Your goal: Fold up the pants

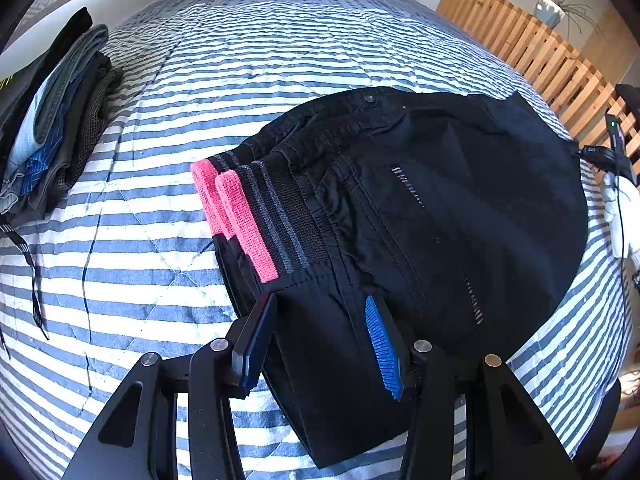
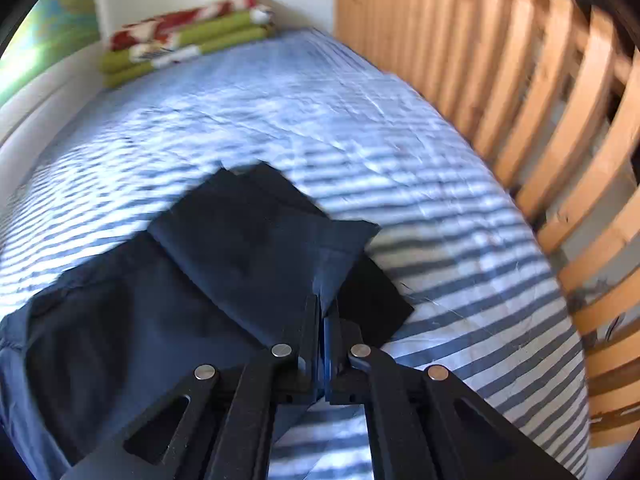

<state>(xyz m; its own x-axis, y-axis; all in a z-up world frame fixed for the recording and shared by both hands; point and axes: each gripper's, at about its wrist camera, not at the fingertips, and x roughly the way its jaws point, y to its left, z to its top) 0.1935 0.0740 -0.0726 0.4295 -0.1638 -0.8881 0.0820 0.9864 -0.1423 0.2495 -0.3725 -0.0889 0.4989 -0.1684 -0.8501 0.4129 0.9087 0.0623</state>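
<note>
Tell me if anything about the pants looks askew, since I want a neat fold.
Yes. In the right wrist view the leg end of the pants lies doubled over crookedly, one corner jutting out, pinched in the right gripper. At the waistband, the pink edges sit offset, not lined up.

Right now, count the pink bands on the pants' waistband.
2. Both pink bands lie side by side at the left end of the pants' waistband: one outermost, the other beside it. More could be hidden under folds.
</note>
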